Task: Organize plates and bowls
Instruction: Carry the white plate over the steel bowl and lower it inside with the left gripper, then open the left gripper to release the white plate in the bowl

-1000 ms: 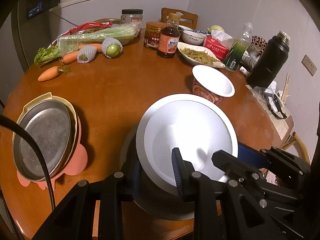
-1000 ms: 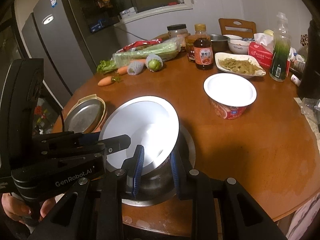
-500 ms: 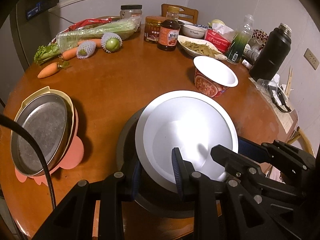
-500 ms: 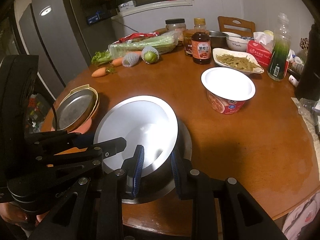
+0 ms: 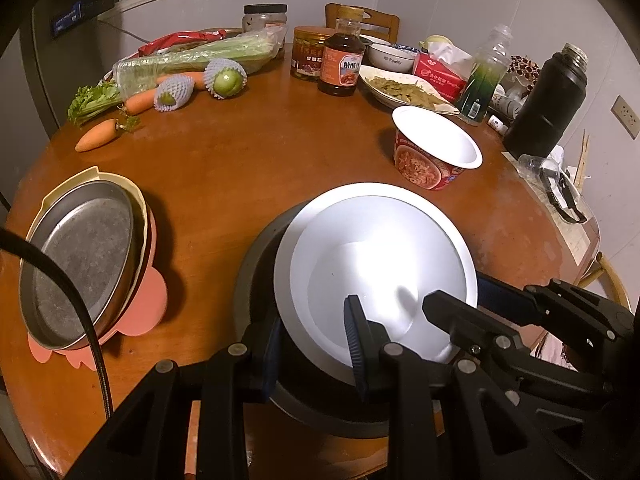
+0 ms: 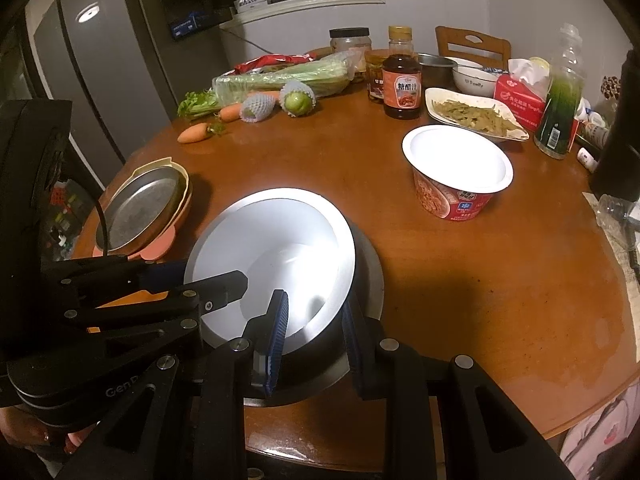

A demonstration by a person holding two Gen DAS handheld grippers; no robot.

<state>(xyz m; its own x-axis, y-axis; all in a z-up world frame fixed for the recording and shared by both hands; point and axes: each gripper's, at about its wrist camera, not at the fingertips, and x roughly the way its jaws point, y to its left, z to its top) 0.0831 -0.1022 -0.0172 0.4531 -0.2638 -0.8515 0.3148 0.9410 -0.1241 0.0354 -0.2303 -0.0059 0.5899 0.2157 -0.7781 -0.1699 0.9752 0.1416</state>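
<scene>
A white bowl (image 5: 380,256) sits tilted inside a dark metal pan (image 5: 260,248) at the table's near edge. My left gripper (image 5: 316,344) is shut on the bowl's near-left rim. My right gripper (image 6: 314,328) is shut on the bowl's near-right rim (image 6: 276,248), over the pan (image 6: 370,264). Each gripper shows in the other's view. A steel plate (image 5: 80,256) rests in a yellow dish on a pink mat at the left; it also shows in the right wrist view (image 6: 144,208).
A red instant-noodle cup (image 5: 434,148) stands behind the bowl. At the back are carrots (image 5: 98,136), celery, netted fruit, a sauce bottle (image 5: 342,62), a plate of food (image 5: 404,88), a tissue box and a black flask (image 5: 550,100). A fridge (image 6: 100,80) stands left.
Both grippers have kept their hold on the white bowl and drawn back a little toward the table's near edge with the bowl and pan. The other objects have not moved.
</scene>
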